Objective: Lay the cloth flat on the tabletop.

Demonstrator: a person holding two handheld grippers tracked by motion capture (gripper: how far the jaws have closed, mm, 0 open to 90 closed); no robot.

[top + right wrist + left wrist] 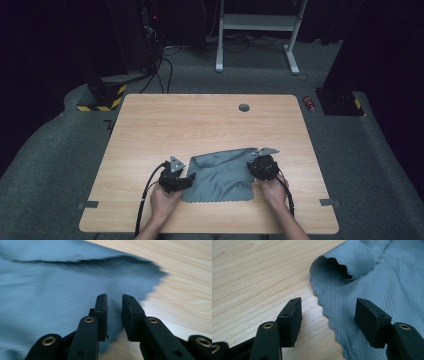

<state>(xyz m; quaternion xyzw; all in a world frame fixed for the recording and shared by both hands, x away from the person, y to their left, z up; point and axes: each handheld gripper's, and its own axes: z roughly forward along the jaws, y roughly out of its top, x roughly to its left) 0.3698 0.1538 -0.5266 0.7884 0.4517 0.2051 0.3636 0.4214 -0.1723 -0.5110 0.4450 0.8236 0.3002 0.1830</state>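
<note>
A grey-blue cloth (220, 175) with a scalloped edge lies near the front of the wooden table (200, 120), its far edge folded over. My left gripper (189, 179) is at the cloth's left edge and stands open. In the left gripper view, one of the left gripper's (328, 315) jaws is over bare wood and the other over the cloth (374, 285), with the hem running between them. My right gripper (252, 167) is at the cloth's right side. In the right gripper view the right gripper's (115, 307) jaws stand a narrow gap apart just above the cloth (50, 295), near its right edge, with nothing pinched.
A round cable hole (244, 107) sits near the table's far edge. Bare wood stretches behind and beside the cloth. On the carpet beyond are a white desk frame (257, 30), a red can (310, 103) and a yellow-and-black striped base (102, 97).
</note>
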